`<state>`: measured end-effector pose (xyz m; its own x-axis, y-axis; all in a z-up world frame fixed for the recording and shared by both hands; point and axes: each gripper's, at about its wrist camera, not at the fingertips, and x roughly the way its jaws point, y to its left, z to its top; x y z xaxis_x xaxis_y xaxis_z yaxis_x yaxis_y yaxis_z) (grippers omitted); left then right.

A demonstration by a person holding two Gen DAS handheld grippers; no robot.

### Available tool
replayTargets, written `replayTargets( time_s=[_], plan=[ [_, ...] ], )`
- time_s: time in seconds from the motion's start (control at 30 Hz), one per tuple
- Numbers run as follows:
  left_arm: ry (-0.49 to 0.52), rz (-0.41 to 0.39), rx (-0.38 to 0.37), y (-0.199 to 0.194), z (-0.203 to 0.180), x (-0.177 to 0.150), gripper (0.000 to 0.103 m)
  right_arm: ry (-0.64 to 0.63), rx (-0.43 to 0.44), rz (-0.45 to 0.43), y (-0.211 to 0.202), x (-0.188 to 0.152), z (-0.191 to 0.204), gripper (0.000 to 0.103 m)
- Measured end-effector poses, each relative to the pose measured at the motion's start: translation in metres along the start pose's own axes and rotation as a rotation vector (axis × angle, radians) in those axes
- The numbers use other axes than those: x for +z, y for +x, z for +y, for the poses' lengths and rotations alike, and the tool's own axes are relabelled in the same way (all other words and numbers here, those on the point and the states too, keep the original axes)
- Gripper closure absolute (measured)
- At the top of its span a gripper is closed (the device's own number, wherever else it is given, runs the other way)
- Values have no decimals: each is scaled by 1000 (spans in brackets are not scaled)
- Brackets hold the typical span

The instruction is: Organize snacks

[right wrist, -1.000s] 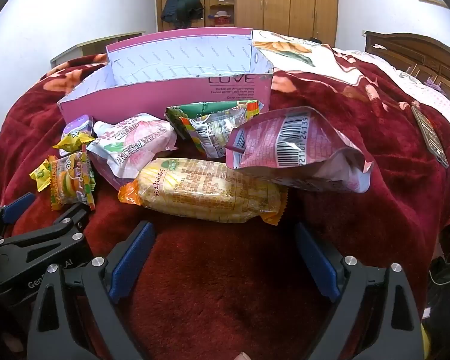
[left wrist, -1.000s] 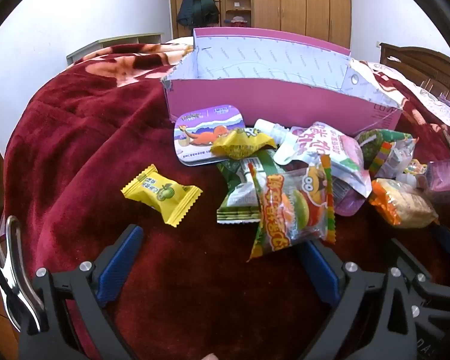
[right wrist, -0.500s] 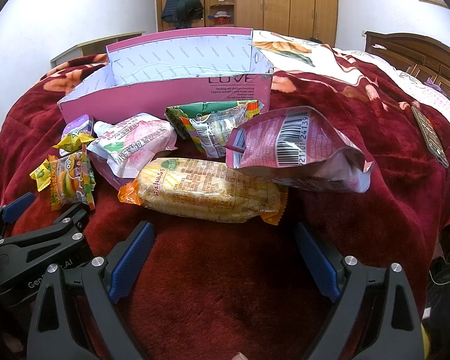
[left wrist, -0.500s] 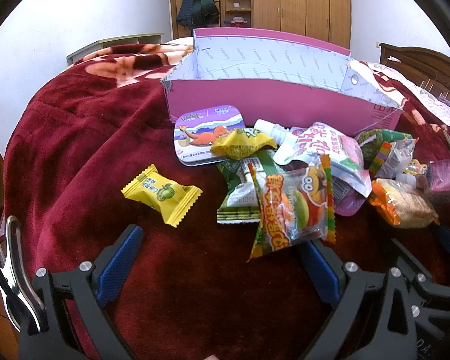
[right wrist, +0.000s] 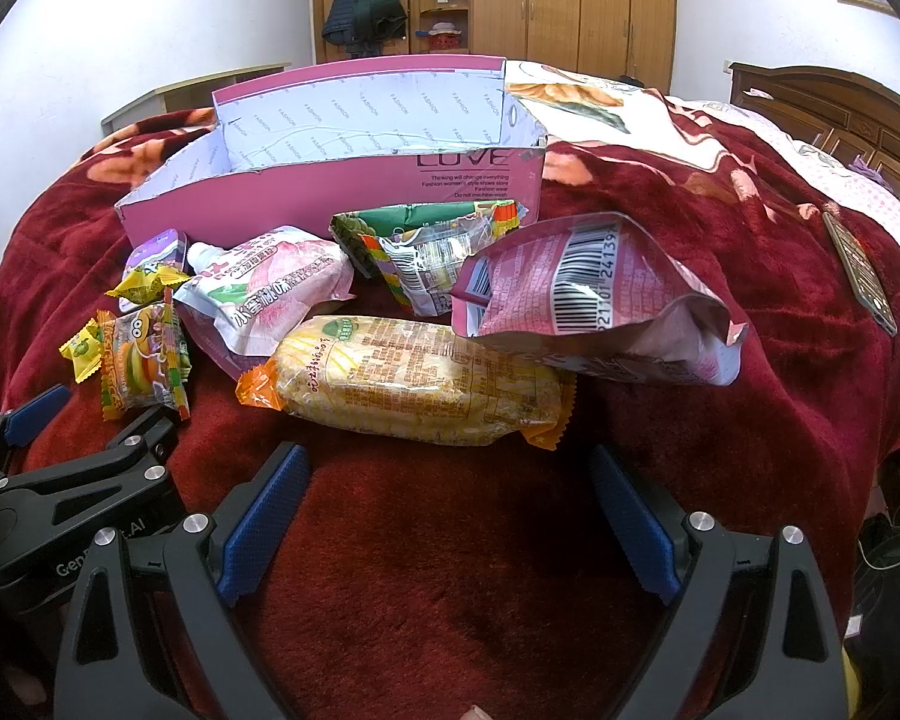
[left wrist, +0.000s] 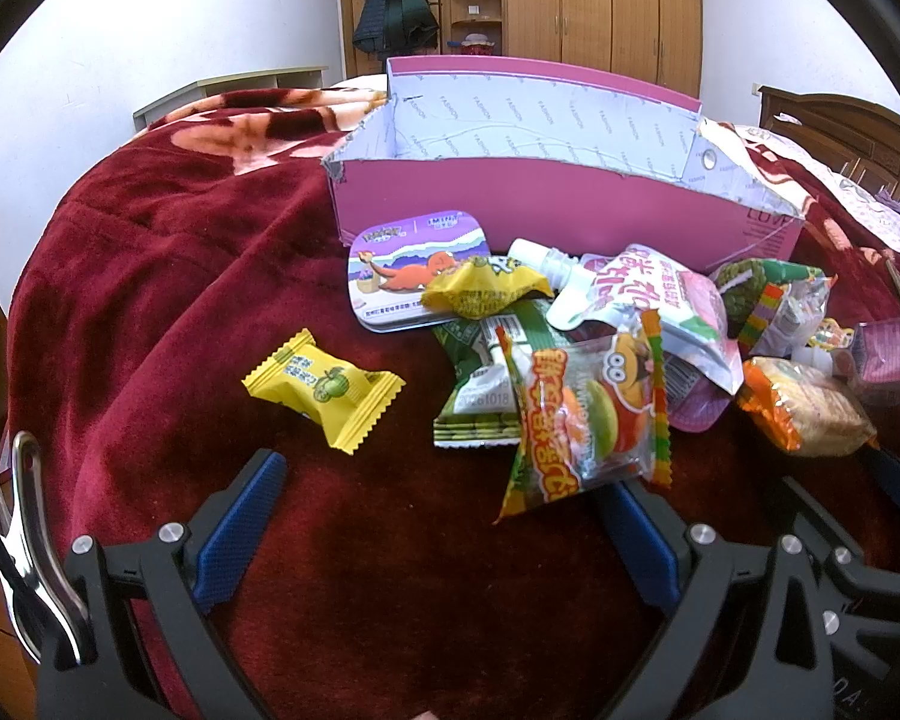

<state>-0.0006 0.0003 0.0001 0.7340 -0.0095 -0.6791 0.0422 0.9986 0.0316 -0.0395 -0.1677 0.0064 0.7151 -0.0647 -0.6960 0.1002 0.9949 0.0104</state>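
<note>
Snacks lie scattered on a red blanket before an open pink box (left wrist: 546, 210) (right wrist: 354, 192). In the left wrist view: a yellow candy (left wrist: 324, 387), a burger gummy bag (left wrist: 588, 420), a green packet (left wrist: 480, 402), a dinosaur tin (left wrist: 417, 276) and a white-pink pouch (left wrist: 660, 300). In the right wrist view: a long yellow-orange cracker pack (right wrist: 414, 384), a pink barcode bag (right wrist: 594, 294) and a green-striped bag (right wrist: 432, 252). My left gripper (left wrist: 444, 516) is open and empty, just short of the gummy bag. My right gripper (right wrist: 450, 510) is open and empty, just short of the cracker pack.
The blanket (right wrist: 750, 372) covers a bed. A flat dark object (right wrist: 858, 273) lies on it at the right. The left gripper's body (right wrist: 60, 480) shows at the left of the right wrist view. Wooden wardrobes (left wrist: 600, 6) and a headboard (right wrist: 840, 114) stand behind.
</note>
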Motion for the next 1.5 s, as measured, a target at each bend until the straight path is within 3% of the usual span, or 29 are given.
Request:
replayTargets(
  time_s=[1.5],
  plan=[
    [1,-4,-5,2,0,-1,1,6,27,-5,-4,3,-1,7]
  ],
)
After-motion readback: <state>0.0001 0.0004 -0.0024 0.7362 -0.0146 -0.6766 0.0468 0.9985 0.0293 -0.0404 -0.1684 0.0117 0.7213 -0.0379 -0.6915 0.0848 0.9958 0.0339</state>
